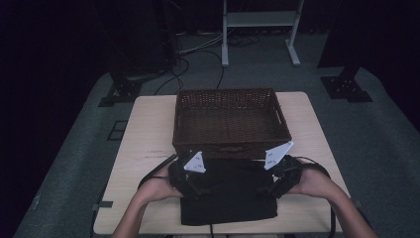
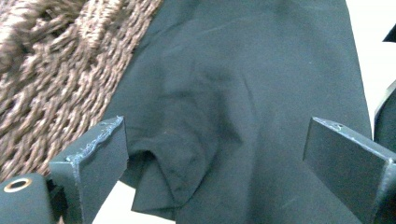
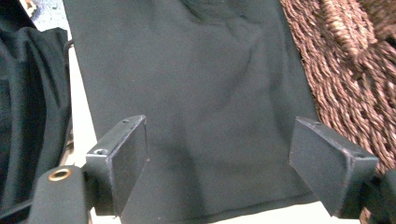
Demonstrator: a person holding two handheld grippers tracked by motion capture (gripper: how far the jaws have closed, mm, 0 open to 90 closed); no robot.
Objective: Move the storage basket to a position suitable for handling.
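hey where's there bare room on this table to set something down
Bare tabletop lies left of the wicker basket, with a narrower strip at its right. The basket itself is empty. The near middle is crowded: the black cloth lies against the basket's front, with the left gripper and right gripper over its ends.

Right gripper point(image 3: 217, 161) with jaws spread wide above folded black cloth point(image 3: 187, 93) lying flat on pale table point(image 3: 81, 121). Brown woven basket point(image 3: 345, 70) at right, touching the cloth's edge. Dark fabric point(image 3: 28, 102) bunched at far left.
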